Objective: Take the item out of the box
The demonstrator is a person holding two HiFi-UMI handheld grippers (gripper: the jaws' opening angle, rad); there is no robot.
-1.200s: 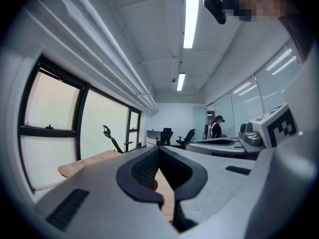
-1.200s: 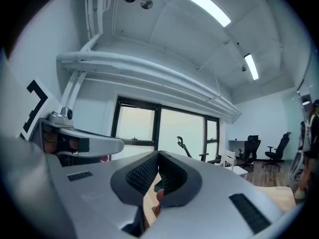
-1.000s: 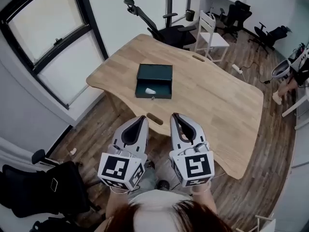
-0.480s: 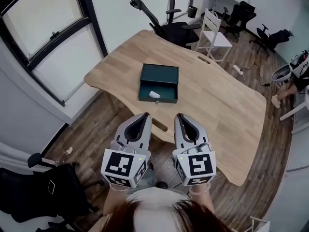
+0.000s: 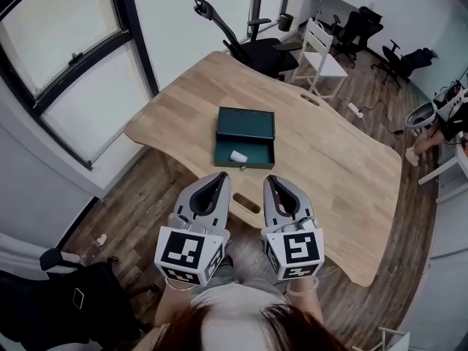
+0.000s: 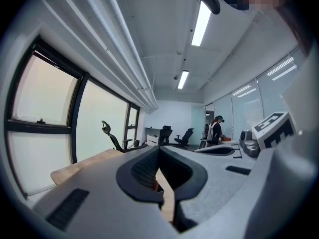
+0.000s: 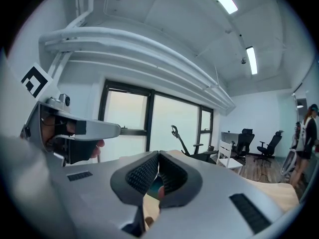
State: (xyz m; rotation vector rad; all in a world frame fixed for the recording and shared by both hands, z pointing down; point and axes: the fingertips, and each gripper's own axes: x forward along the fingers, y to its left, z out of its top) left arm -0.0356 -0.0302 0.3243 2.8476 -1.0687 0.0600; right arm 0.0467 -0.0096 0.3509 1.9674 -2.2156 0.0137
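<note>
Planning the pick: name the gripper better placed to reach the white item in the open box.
Left, narrowly. The white item lies left of centre in the box, nearer the left gripper than the right gripper. Both are shut, short of it.

Pale wooden table on a plank floor. Black office chair at the far edge, white chair just beside it. Big dark-framed window along the left wall. More black office chairs far back, well apart from the table. White power strip on the floor near the white chair.
</note>
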